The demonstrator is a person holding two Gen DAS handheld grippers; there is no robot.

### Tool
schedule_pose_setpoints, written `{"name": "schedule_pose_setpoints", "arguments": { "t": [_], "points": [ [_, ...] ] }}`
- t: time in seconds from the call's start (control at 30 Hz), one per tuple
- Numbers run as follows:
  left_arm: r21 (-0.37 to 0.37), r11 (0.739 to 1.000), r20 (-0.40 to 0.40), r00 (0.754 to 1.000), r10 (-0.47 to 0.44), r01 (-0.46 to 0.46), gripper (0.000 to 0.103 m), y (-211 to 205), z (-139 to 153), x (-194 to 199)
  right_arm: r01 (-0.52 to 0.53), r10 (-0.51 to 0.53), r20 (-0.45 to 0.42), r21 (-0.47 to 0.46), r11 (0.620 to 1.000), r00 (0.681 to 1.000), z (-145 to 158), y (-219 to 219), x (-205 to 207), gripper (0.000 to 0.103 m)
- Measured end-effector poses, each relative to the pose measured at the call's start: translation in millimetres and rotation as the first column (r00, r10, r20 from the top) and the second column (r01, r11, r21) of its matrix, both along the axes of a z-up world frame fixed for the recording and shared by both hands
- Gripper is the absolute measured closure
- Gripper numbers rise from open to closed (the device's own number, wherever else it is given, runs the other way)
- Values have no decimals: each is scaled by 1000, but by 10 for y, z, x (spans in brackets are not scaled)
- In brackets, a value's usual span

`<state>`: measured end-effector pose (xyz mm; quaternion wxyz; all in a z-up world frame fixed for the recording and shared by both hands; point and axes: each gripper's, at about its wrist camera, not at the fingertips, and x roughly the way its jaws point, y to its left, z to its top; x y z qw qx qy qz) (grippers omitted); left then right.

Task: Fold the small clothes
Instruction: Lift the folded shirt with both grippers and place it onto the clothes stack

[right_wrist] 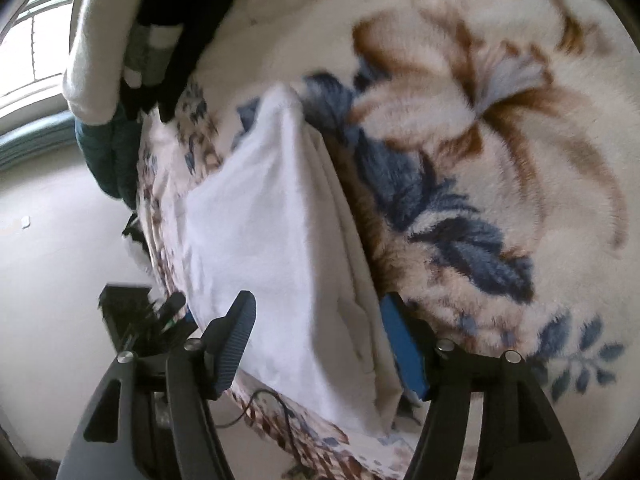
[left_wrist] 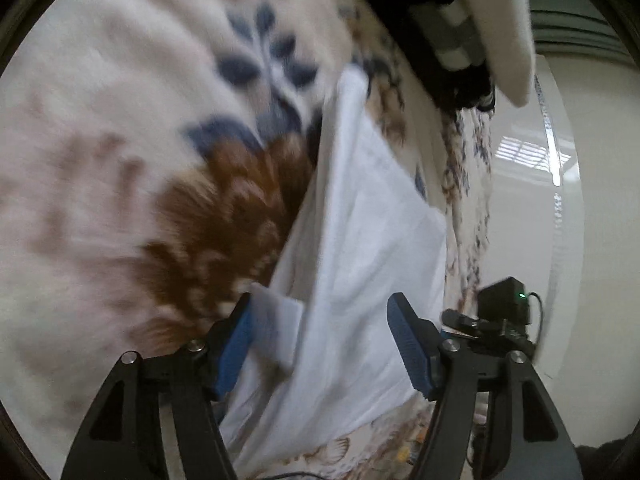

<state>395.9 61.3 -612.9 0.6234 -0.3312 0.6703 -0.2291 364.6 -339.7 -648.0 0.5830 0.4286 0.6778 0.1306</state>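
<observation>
Straddling the white garment [left_wrist: 360, 216] with both tools, the person has it lying partly folded near the edge of the bed, on a fleece floral blanket [left_wrist: 120, 140] that covers the mattress. The left gripper [left_wrist: 320, 344] is spread wide, cloth passing between its blue pads, with a small folded flap just beside one pad; nothing is pinched as far as I can tell. The right gripper [right_wrist: 320, 344] is likewise wide apart around the stacked layers of the same garment, one pad close against the folded edge, no clamp visible. Both views are motion-blurred, so contact is uncertain. Risks, as I judge them: closing on only the top layer would peel the fold apart instead of carrying the whole stack; the plush blanket could drag the bottom layer and skew the crease; the garment sits close to the bed's edge, so an uneven pull could slide it off toward the floor [right_wrist: 48, 240]. A pile of other clothes [right_wrist: 120, 40] lies toward the far end of the bed, and a cable [right_wrist: 256, 404] dangles by the near edge where a finger could snag.
</observation>
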Motion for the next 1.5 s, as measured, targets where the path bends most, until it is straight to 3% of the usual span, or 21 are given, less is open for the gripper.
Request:
{"name": "schedule_pose_setpoints", "arguments": {
  "t": [0.13, 0.23, 0.3, 0.33, 0.37, 0.43, 0.67, 0.83, 0.97, 1.13, 1.3, 1.4, 1.5],
  "points": [
    [-19, 1000, 9, 1000, -25, 25, 39, -186, -92, 71, -59, 59, 4, 111, 992, 998, -255, 173, 41, 35],
    [-37, 999, 29, 999, -20, 21, 42, -269, -40, 101, -92, 89, 27, 143, 985, 996, -313, 297, 106, 34],
    [-14, 999, 47, 998, -34, 35, 67, -328, 15, 102, -88, 83, 37, 151, 985, 996, -312, 342, 137, 37],
    [-22, 999, 54, 998, -37, 38, 83, -340, 44, 95, -92, 85, 51, 150, 984, 995, -287, 366, 150, 56],
    [-26, 999, 61, 998, -32, 34, 84, -340, 91, 91, -98, 91, 54, 138, 986, 994, -272, 383, 153, 79],
    [-17, 999, 69, 997, -31, 32, 86, -351, 180, 84, -94, 87, 66, 126, 987, 994, -220, 391, 150, 88],
    [-22, 999, 111, 993, -26, 29, 87, -401, 831, 250, -88, 74, 134, 97, 991, 988, 443, 340, 272, 93],
    [-42, 999, 183, 983, -13, 21, 87, -475, 1621, 685, -97, 78, 229, 71, 993, 970, 1292, 249, 608, 93],
    [-55, 998, 261, 965, 4, 10, 86, -627, 2228, 1358, -84, 67, 323, 38, 996, 944, 2004, 121, 1130, 93],
    [-24, 1000, 357, 934, 6, 3, 86, -811, 2622, 2363, -55, 54, 419, -11, 998, 906, 2570, 38, 2183, 93],
    [74, 997, 392, 919, -39, 11, 84, -814, 2494, 3272, -69, 104, 457, -93, 993, 884, 2624, 73, 3162, 93],
    [139, 990, 380, 923, -62, 9, 81, -820, 2278, 3578, -85, 142, 450, -144, 986, 882, 2447, 168, 3640, 93],
    [210, 977, 356, 930, -92, 16, 79, -881, 2084, 3723, -88, 163, 424, -191, 978, 891, 2224, 250, 3846, 93]
  ]
}}
